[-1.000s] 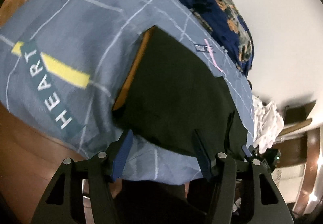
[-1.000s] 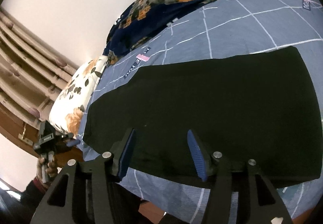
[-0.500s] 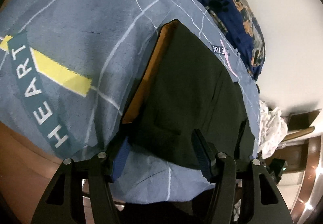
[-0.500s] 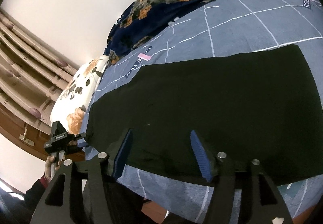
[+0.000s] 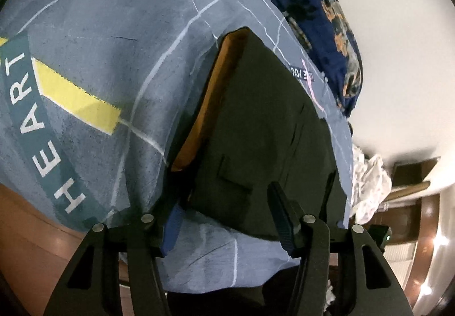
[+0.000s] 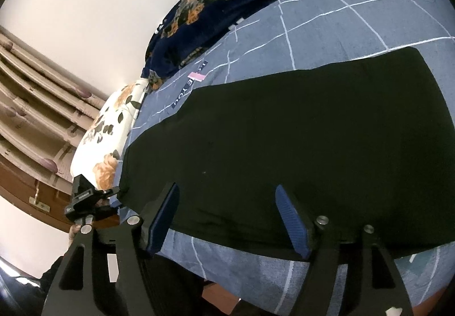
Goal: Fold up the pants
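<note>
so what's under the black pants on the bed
The black pants lie flat on the grey-blue grid-pattern bedsheet. Whatever else lies beneath them is covered.

"Look at the left gripper [image 5: 227, 219]. Are its two blue fingers [image 5: 280, 216] apart?"

"Yes, but they are closing a little. The corner of the black pants [image 5: 261, 128] sits between them. I can't tell if the pads press it."

"And the right gripper [image 6: 227, 219]?"

"Its jaws are opening wide. It tips down, with the pants' edge between its fingers."

"I see the left one from there, at eight o'clock, with a hand [image 6: 74, 232] under it."
</note>
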A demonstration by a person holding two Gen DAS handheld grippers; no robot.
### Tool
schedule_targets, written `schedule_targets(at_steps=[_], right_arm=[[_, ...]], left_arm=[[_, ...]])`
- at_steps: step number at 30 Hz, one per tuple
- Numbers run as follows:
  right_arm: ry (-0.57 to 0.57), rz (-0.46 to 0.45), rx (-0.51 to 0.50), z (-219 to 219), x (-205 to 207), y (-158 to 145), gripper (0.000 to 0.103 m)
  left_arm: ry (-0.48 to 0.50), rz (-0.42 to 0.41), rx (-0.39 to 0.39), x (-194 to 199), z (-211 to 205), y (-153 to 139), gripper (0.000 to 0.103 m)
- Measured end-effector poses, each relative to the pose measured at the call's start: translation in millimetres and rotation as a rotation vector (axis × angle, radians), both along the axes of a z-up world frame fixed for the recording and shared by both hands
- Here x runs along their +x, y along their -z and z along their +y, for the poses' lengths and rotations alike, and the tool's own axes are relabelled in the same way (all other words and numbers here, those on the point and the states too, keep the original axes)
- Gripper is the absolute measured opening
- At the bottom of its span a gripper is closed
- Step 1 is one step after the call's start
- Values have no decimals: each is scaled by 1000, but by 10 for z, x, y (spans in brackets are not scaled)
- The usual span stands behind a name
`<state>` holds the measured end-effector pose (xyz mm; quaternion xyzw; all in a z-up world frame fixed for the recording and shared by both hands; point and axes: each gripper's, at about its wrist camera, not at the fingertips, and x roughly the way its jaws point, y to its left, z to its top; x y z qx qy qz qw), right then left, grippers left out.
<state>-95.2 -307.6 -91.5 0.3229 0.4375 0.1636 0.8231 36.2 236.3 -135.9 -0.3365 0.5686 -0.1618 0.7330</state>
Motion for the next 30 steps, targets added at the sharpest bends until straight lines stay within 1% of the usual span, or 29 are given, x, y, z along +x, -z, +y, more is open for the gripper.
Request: schedule_targets(at_steps=[4, 5, 7, 8, 9, 10, 12, 15, 16, 18, 19, 20, 21, 22, 23, 24, 25, 26, 27, 29, 30], right_arm=[[-2, 5, 2, 6, -4, 6, 71], [-4, 7, 3, 12, 0, 8, 71], [-7, 8, -1, 25, -4, 3, 71], [-9, 5, -5, 30, -11, -4, 71], [-9, 4, -7, 35, -10, 2, 71], [-8, 4, -9, 35, -12, 2, 71], [-5, 10, -2, 31, 2, 27, 71], [-8, 16, -4, 31, 10, 51, 71], [-11, 17, -6, 38, 8, 52, 71], [-15, 17, -5, 44, 24, 49, 71], [-16, 17, -6, 47, 23, 47, 72], [-17, 17, -7, 51, 20, 44, 72], [-19, 17, -8, 56, 20, 45, 72], [-19, 17, -8, 55, 20, 48, 72], [-20, 19, -8, 52, 27, 51, 72], [-19, 20, -8, 51, 32, 55, 72], [-18, 20, -6, 47, 31, 57, 72], [-16, 21, -4, 44, 30, 60, 72], [-15, 22, -3, 39, 40, 66, 72], [-12, 21, 0, 31, 36, 70, 73], [-11, 20, -1, 29, 32, 67, 73]], left_arm=[[41, -15, 53, 66, -127, -38, 56], [44, -23, 51, 66, -148, -49, 56], [50, -67, 28, 43, -152, -93, 56], [53, -89, 29, 44, -151, -119, 53], [56, -103, 57, 38, -155, -132, 38], [64, -106, 83, 40, -160, -123, 37], [61, -99, 67, 33, -131, -82, 37], [71, -91, 77, 45, -138, -68, 37], [73, -85, 81, 56, -145, -62, 38], [61, -43, 68, 88, -140, 3, 50], [45, -44, 33, 101, -120, 8, 55], [35, -40, -6, 94, -94, 10, 67], [27, -36, -29, 108, -100, 15, 72], [15, -33, -37, 118, -101, 18, 72], [15, -38, -26, 131, -119, 10, 71], [27, -45, -2, 142, -155, -8, 68], [48, -51, 50, 150, -210, -36, 62], [72, -55, 120, 157, -273, -63, 45], [86, -54, 149, 160, -298, -70, 37], [83, -60, 148, 133, -290, -97, 33], [92, -75, 168, 124, -314, -137, 31]])
